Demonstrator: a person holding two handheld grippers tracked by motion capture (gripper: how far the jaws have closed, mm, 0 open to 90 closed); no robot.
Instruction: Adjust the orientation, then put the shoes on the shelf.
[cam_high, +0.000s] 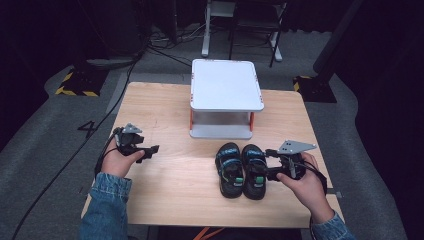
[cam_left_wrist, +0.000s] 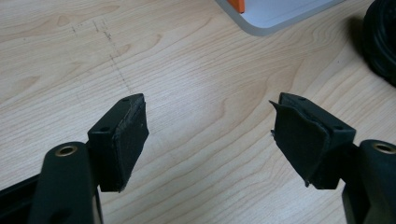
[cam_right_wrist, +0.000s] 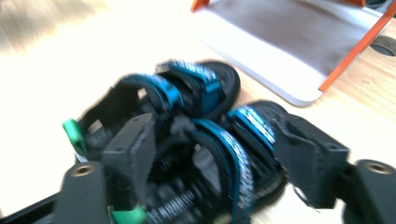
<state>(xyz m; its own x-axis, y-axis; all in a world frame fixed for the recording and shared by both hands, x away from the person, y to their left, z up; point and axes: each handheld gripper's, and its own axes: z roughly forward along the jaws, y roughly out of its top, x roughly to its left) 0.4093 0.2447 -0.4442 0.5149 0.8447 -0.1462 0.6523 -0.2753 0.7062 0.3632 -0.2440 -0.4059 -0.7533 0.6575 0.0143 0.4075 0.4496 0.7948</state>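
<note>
Right gripper (cam_right_wrist: 210, 154): jaws apart, straddling the nearer sandal's straps, not yet clamped; view blurred.
Sandals (cam_high: 240, 169): black-and-blue pair, side by side on table (cam_high: 165, 190), just in front of white stand (cam_high: 226, 84).
Left gripper (cam_left_wrist: 210, 135): released, jaws wide, nothing between them, hovering over bare wood well apart from the pair.
Progress: early, by my reading. Grasp approached, not closed; both sandals on the table; lifting and placing, perhaps onto the stand, all remain.
</note>
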